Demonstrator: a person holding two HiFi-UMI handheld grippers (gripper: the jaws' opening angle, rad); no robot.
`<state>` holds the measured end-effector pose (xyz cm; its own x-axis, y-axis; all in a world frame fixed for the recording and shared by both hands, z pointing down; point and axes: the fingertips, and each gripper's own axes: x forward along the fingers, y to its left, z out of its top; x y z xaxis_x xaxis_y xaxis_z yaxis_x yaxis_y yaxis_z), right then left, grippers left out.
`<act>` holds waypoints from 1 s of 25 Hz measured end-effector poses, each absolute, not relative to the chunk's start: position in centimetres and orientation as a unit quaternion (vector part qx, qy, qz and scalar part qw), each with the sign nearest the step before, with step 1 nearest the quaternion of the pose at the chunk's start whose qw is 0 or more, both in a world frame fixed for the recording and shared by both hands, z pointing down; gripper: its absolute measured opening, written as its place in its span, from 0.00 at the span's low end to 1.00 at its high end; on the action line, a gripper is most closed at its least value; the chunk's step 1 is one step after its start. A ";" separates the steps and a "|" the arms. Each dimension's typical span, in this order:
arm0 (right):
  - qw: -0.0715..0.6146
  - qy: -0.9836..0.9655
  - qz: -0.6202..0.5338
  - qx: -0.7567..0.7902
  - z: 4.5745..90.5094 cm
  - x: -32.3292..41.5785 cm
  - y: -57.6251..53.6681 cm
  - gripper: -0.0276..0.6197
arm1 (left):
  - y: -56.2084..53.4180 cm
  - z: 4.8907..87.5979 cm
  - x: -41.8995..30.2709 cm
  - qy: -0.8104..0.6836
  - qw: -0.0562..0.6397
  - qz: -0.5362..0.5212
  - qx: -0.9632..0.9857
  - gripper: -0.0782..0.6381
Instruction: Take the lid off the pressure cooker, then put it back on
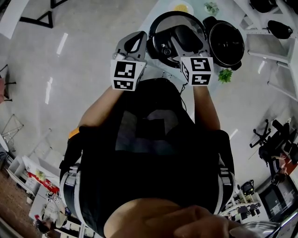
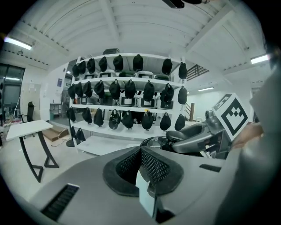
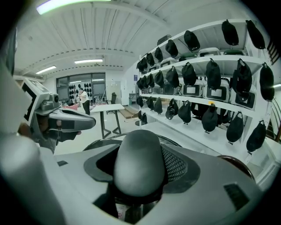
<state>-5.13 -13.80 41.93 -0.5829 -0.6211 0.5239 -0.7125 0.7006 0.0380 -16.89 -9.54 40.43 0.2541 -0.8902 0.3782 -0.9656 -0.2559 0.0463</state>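
**Lid off the pot, held by its handle in the right gripper**

Hard to read: the person's dark torso (image 1: 153, 153) fills the lower head view and hides whatever lies below the grippers. The underside of the lid (image 1: 163, 25) shows in no view. The lid's right edge overlaps the left edge of the pressure cooker (image 1: 226, 44) in the head view; cannot tell whether they touch or whether the lid hangs clear of the table (image 1: 198, 13).

Right gripper (image 1: 185, 36): jaws closed on the lid's rounded dark handle (image 3: 138, 154), which fills the gap between the pads. An arc of the lid's rim shows behind the handle in the right gripper view.

Left gripper (image 1: 138, 41): jaws together, mesh pads (image 2: 153, 165) meeting in a ridge with nothing between them. It sits just beside the lid's left rim; contact cannot be judged. Its own view shows the lid's rim (image 2: 151, 141) and the right gripper's marker cube (image 2: 232, 114) off to the right.

The cooker stands open on the table, directly right of the lid, its dark inside visible.

Around: a small green plant (image 1: 225, 75) near the cooker's lower edge, another plant (image 1: 212, 7) and a plate with something yellow (image 1: 181, 7) farther back. Both gripper views face white shelves (image 2: 127, 105) hung with black bags.
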 end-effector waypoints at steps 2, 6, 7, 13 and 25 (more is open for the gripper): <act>0.262 -0.885 0.093 0.373 42.9 -6.2 -13.3 0.50 | -9.1 41.0 -17.9 -0.595 0.140 0.146 0.778 0.12; 0.270 -0.881 0.104 0.374 45.1 -7.0 -12.9 0.50 | -8.8 42.2 -18.8 -0.591 0.148 0.162 0.777 0.12; 0.272 -0.879 0.109 0.376 45.9 -6.9 -13.0 0.50 | -8.8 42.7 -18.8 -0.588 0.150 0.167 0.777 0.12; 0.283 -0.867 0.131 0.388 50.4 -6.6 -13.4 0.50 | -8.2 45.4 -18.6 -0.574 0.163 0.196 0.778 0.12; 0.302 -0.852 0.149 0.400 58.3 -6.9 -14.1 0.50 | -8.6 51.6 -19.5 -0.558 0.181 0.233 0.776 0.12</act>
